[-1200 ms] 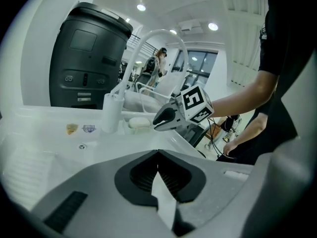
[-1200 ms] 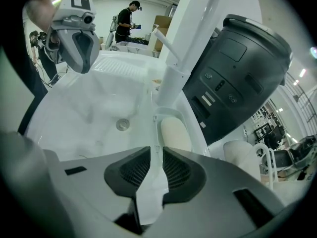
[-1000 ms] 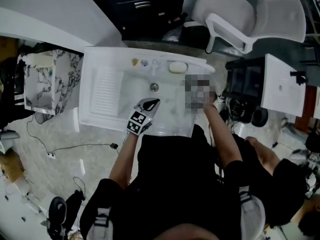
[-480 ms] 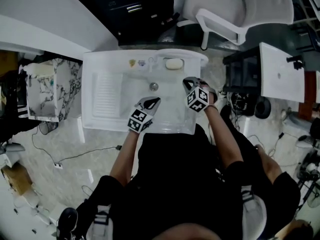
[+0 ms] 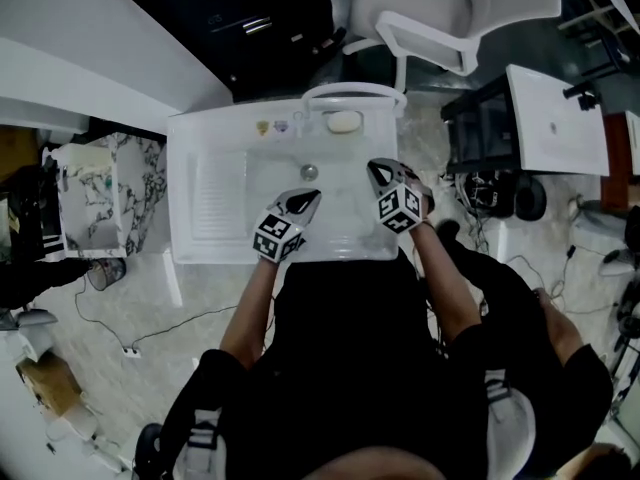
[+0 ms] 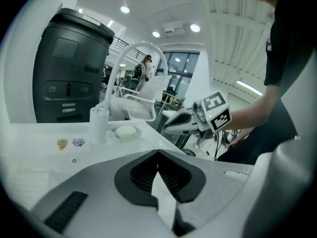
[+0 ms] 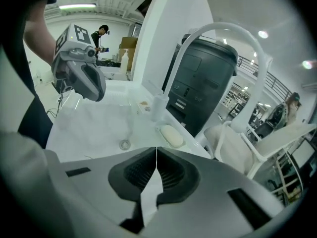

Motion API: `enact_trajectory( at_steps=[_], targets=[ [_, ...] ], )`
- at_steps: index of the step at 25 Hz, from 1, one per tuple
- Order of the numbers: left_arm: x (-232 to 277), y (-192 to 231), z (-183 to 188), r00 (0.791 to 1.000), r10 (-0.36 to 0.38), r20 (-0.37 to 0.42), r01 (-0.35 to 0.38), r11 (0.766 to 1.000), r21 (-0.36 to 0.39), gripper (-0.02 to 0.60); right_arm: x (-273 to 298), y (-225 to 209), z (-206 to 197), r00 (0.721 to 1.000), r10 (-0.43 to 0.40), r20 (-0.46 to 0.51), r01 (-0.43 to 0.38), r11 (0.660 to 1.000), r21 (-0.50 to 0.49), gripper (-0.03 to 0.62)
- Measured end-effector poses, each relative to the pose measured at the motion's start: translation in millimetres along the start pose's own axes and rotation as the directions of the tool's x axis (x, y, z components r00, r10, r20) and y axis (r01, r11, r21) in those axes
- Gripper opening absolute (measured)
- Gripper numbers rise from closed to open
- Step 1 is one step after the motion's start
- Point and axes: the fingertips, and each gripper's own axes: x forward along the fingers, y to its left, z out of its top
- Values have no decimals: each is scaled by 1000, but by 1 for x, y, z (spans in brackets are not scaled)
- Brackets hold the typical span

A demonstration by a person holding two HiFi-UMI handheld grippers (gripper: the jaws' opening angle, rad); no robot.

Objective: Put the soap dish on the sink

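The soap dish [image 5: 344, 121], holding a pale oval soap, rests on the back ledge of the white sink [image 5: 190, 138], under the arched white faucet [image 5: 355, 90]. Over the basin my left gripper [image 5: 306, 201] hovers shut and empty, short of the drain [image 5: 309, 171]. My right gripper [image 5: 377, 169] is also shut and empty, over the basin's right side. The left gripper view shows the soap dish [image 6: 126, 132] ahead on the ledge beside a white post [image 6: 98, 124], with the right gripper [image 6: 181, 123] off to the right. The right gripper view shows the soap [image 7: 171, 135] just ahead and the left gripper [image 7: 84, 78].
A ribbed washboard [image 5: 212, 193] forms the sink's left part. A white chair [image 5: 450, 8] and a black cabinet [image 5: 265, 28] stand behind the sink. A marbled box [image 5: 95, 193] is at the left, a white table [image 5: 555, 118] at the right. Cables lie on the floor.
Both grippers hover over the basin much as before, shut and empty. The soap dish has stayed on the back ledge. The head view has shifted a little.
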Motion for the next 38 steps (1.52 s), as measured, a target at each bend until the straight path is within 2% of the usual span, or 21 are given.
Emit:
enact_trajectory(
  at_steps=[2, 6, 12, 17, 20, 32, 38],
  targets=[
    [-3, 0, 9, 999, -13, 32, 14, 999, -29, 0, -6, 4, -3, 1000, -21, 14, 20, 999, 48, -3],
    [-8, 4, 17, 999, -19, 47, 18, 1000, 6, 0, -14, 15, -8, 999, -44, 21, 41, 994, 103, -2],
    [-20, 2, 17, 998, -31, 50, 29, 999, 35, 0, -21, 38, -5, 999, -30, 38, 24, 988, 155, -6],
    [-31, 4, 14, 998, -39, 52, 37, 998, 49, 0, -27, 58, 21, 988, -15, 154, -12, 984, 176, -6],
    [-37, 5, 13, 998, -39, 58, 36, 998, 57, 0, -32, 66, 33, 981, -2, 193, -38, 978, 205, -6],
    [-40, 1, 4, 996, -62, 58, 57, 995, 85, 0, -38, 76, 40, 977, 17, 212, -72, 966, 250, -6],
    [-40, 2, 11, 995, -65, 71, 58, 994, 93, 0, -36, 78, 42, 976, 31, 215, -86, 964, 253, -6]
  ],
)
